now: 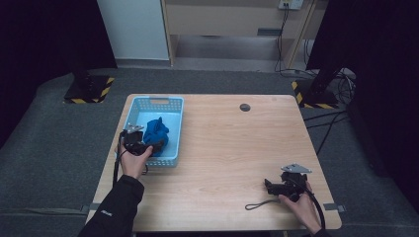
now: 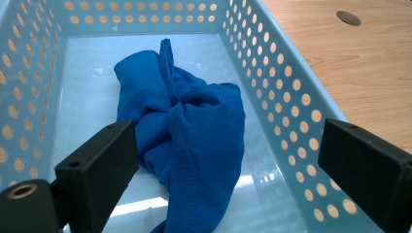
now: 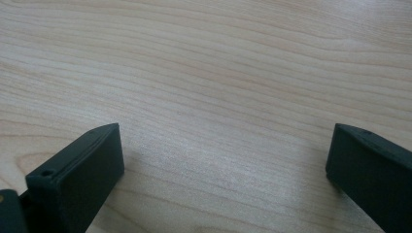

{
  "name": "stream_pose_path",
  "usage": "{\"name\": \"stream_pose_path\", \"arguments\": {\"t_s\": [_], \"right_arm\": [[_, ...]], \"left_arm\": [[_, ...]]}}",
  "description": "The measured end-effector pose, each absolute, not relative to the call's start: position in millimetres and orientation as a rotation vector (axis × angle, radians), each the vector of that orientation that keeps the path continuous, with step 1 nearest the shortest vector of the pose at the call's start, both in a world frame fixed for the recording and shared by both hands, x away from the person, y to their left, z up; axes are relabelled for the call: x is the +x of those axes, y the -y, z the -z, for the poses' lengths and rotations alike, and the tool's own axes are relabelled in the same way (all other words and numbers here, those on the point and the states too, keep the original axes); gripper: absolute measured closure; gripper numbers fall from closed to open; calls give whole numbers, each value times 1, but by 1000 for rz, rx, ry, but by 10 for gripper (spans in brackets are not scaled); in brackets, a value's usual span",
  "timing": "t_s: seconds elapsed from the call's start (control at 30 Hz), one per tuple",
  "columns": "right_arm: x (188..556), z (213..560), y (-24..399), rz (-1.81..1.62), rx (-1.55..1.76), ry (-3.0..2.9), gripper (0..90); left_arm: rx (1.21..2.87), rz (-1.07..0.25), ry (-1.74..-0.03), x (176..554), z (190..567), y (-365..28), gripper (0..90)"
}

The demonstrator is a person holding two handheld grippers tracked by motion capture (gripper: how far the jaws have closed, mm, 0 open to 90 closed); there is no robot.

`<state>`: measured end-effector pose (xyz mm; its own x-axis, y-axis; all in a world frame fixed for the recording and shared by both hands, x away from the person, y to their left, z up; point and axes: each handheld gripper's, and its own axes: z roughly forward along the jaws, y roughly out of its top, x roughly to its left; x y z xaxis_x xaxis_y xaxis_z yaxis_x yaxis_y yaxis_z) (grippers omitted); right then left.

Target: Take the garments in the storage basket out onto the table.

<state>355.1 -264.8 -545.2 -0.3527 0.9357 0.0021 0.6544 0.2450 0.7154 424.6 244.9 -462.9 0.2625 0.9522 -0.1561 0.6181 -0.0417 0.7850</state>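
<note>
Left gripper view: left gripper (image 2: 228,165) fingers wide apart over blue cloth (image 2: 187,126) in basket (image 2: 272,73), holding nothing. Right gripper (image 3: 223,174) fingers wide apart above bare tabletop (image 3: 218,73).

Basket (image 2: 272,82) walls hem the cloth (image 2: 194,126); table (image 1: 237,148) lies open.

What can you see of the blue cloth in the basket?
The cloth is a deep blue knit fabric with a stitched hem, crumpled into a loose heap. It lies on the floor of the pale blue perforated basket, toward its near end. The left gripper hangs open over it, jaws on either side, not visibly touching it.
</note>
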Motion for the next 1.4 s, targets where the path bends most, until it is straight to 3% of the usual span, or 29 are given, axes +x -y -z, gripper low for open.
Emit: {"name": "stream_pose_path", "arguments": {"t_s": [1.03, 1.4], "right_arm": [[355, 545, 265, -884, 1451, -2096, 5], [355, 545, 265, -884, 1451, -2096, 5]], "left_arm": [[1794, -539, -1456, 451, 474, -236, 78], [1822, -538, -1481, 456, 480, -235, 133]]}}
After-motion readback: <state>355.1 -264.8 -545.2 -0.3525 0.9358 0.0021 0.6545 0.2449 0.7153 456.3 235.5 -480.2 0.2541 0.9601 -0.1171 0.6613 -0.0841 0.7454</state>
